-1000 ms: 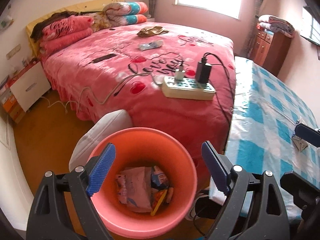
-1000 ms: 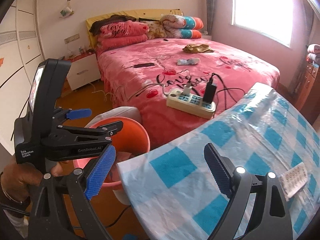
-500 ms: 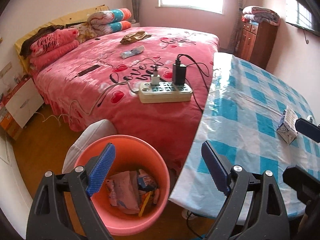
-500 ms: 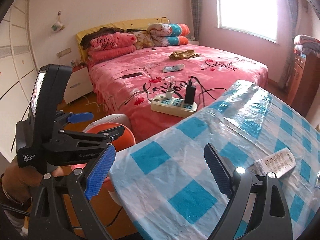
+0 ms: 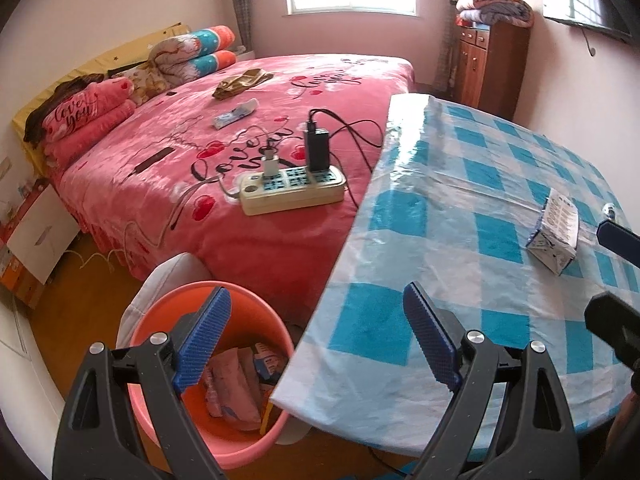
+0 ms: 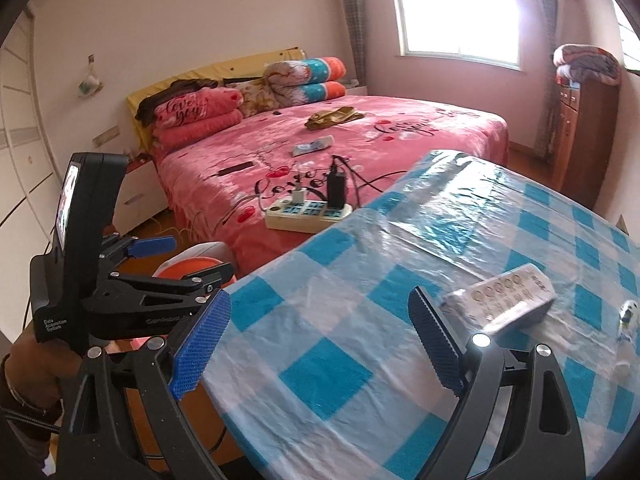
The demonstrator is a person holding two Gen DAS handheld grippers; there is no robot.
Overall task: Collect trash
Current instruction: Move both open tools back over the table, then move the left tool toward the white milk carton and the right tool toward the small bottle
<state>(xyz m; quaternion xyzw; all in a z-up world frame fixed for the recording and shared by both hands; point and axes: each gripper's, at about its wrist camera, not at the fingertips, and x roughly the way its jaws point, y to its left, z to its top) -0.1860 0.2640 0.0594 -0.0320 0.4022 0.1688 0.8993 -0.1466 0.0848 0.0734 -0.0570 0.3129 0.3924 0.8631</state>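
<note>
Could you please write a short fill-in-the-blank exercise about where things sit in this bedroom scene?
1. The small box lies on the ___ tablecloth.
2. The orange bin stands on the floor between the table and the ___.
3. The power strip rests on the ___ blanket.
4. The left gripper and the right gripper both have their jaws ___.

Missing words: checked; bed; pink; open

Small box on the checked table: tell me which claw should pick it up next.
Right, probably. The small box lies just beyond the open right claw, near its right finger. The left claw, also open and empty, sits over the orange bin at the table's edge, farther away.
</note>
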